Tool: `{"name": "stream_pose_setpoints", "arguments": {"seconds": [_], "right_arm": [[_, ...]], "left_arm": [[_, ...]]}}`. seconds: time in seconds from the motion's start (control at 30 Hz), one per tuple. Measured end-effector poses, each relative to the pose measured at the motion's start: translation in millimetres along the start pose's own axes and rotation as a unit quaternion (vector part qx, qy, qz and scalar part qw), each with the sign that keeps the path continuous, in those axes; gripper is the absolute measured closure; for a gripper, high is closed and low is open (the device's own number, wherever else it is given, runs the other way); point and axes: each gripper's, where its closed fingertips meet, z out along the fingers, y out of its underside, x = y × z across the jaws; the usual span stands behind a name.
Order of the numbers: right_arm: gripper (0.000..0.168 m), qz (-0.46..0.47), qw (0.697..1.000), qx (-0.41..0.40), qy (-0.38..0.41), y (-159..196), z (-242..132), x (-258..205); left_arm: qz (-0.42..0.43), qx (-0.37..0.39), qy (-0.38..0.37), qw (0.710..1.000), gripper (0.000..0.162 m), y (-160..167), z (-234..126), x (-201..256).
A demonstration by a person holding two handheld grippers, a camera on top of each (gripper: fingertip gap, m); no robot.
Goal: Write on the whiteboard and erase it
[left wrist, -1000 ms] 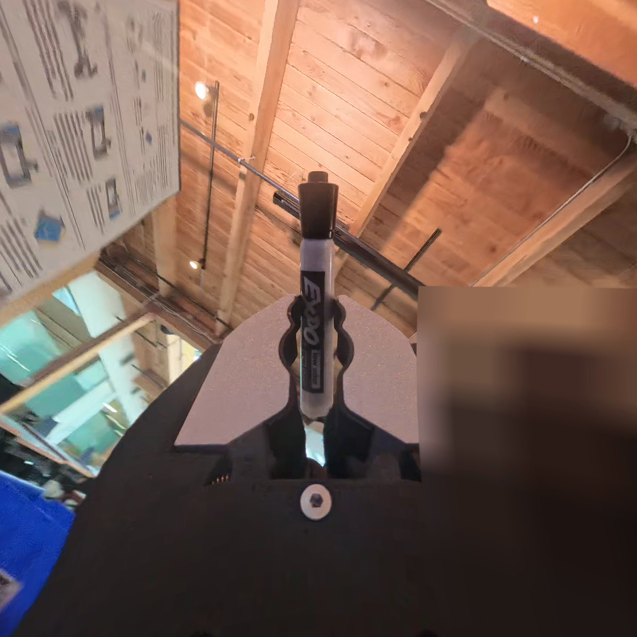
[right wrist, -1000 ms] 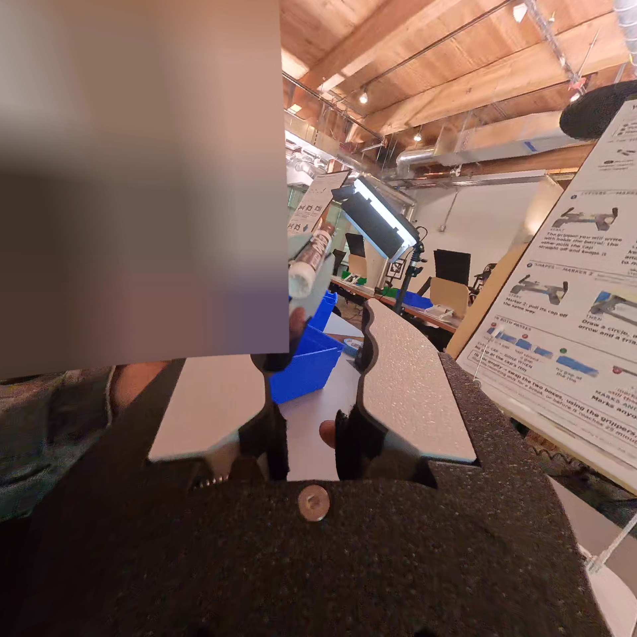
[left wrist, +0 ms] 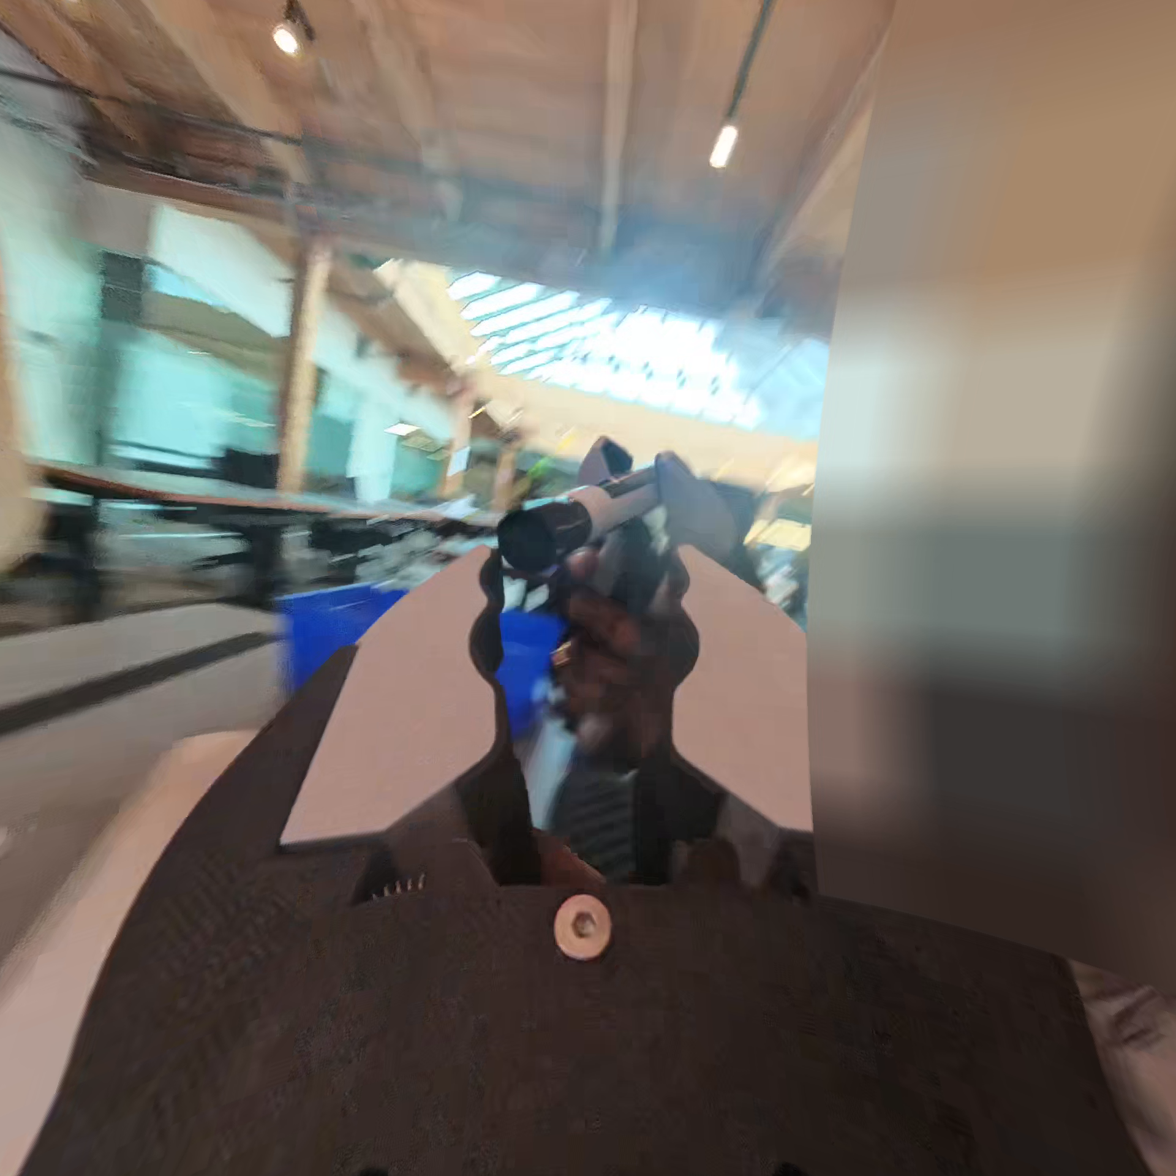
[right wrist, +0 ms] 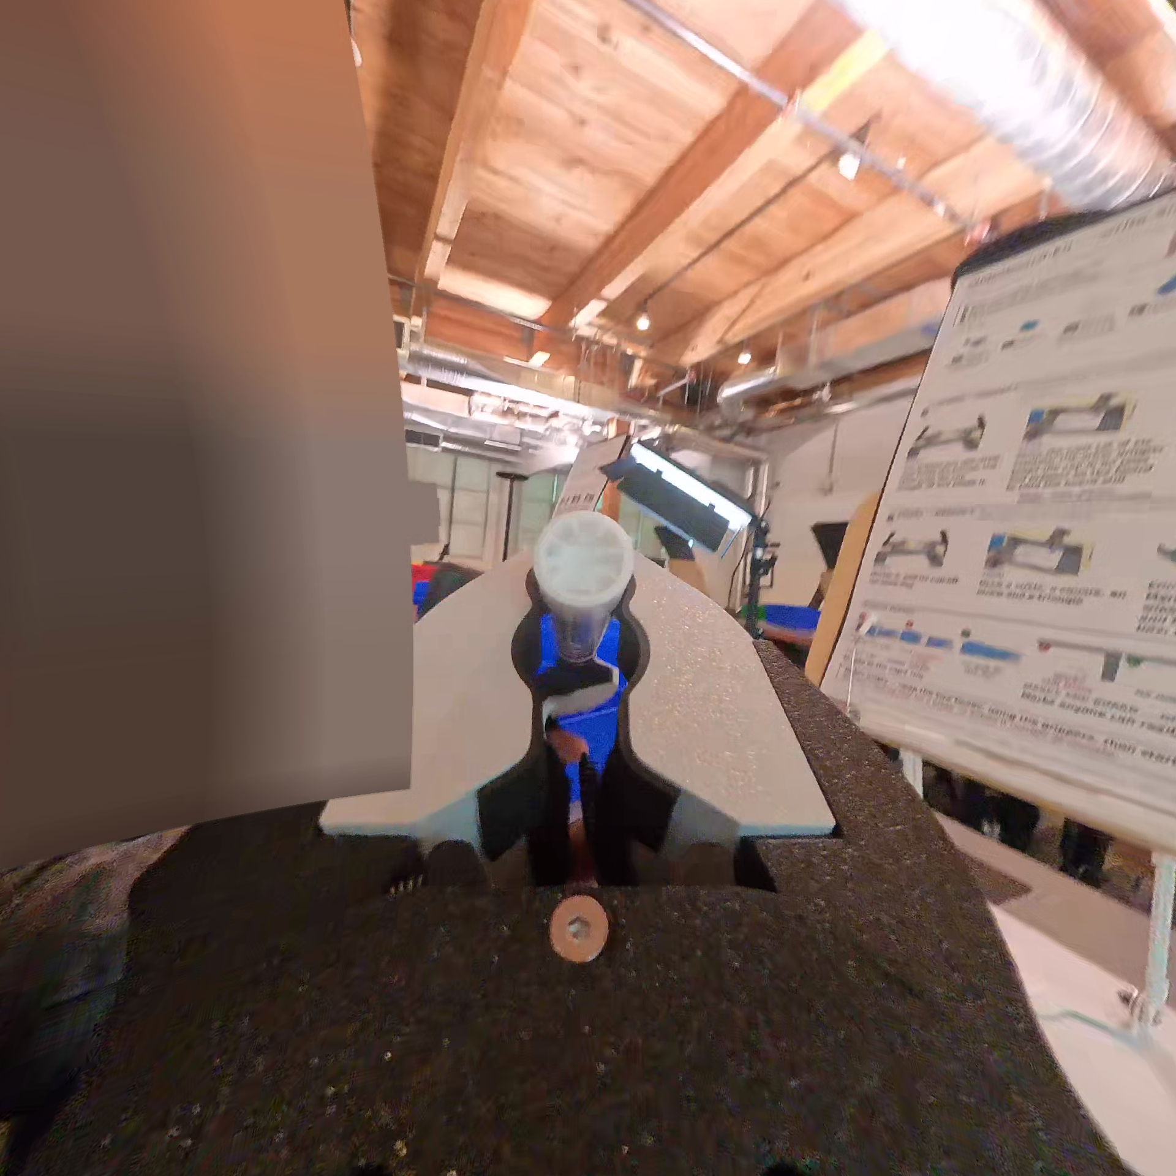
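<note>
- Workshop with a wood ceiling (right wrist: 573,159); a poster board (right wrist: 1018,573) stands at right.
- Right gripper (right wrist: 582,592) is clamped on the marker (right wrist: 582,566), white end at its tips.
- Left gripper (left wrist: 585,566) has its jaws apart and empty; the marker's black cap is just beyond them, blurred.

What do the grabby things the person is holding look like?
Both look alike. The left gripper has two flat, pale grey fingers with wavy, dark inner edges, on a rough black body with one silver hex screw. The right gripper has the same speckled grey fingers, grainy black body and screw. No cables show.
</note>
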Motion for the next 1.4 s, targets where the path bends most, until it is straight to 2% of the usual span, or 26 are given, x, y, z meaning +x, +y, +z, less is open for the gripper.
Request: {"name": "stream_pose_setpoints", "arguments": {"seconds": [0.03,0.07,0.13,0.27,0.33,0.47,0.6,0.7,0.8,0.87,0.93,1.2,1.4], "right_arm": [[0.149,0.018,1.0,-0.025,-0.007,5,-4,2],[0.149,0.03,0.998,-0.047,-0.013,9,-8,3],[0.149,0.052,0.995,-0.076,-0.03,13,-11,1],[0.149,0.064,0.991,-0.098,-0.061,13,-9,-12],[0.149,0.055,0.991,-0.102,-0.064,13,-9,-15],[0.149,0.045,0.99,-0.116,-0.061,14,-13,-14],[0.149,0.032,0.989,-0.132,-0.064,22,-13,-15],[0.149,0.019,0.99,-0.125,-0.065,22,-14,-16],[0.148,0.007,0.991,-0.107,-0.079,20,-10,-23],[0.137,0.002,0.987,-0.124,-0.101,27,-6,-27],[0.147,-0.023,0.986,-0.122,-0.114,26,-4,-30],[0.149,-0.078,0.976,-0.171,-0.113,42,-5,-28],[0.149,-0.09,0.979,-0.148,-0.11,36,-16,-32]], "left_arm": [[0.101,-0.067,-0.047,0.992,0.112,5,-5,-7],[0.192,-0.132,-0.09,0.968,0.111,10,-10,-15],[0.304,-0.23,-0.115,0.917,0.109,18,-12,-20],[0.388,-0.325,-0.074,0.859,0.118,42,0,-13],[0.419,-0.352,-0.068,0.834,0.144,49,2,-15],[0.406,-0.357,-0.065,0.839,0.144,54,4,-13],[0.42,-0.364,-0.063,0.829,0.143,58,7,-12],[0.413,-0.377,-0.075,0.826,0.147,56,7,-15],[0.415,-0.376,-0.057,0.827,0.148,56,8,-12],[0.401,-0.38,-0.031,0.833,0.149,60,11,-5],[0.406,-0.385,-0.031,0.828,0.149,61,13,-5],[0.405,-0.411,-0.023,0.817,0.148,67,8,-9],[0.384,-0.42,0.008,0.822,0.148,75,12,0]]}}
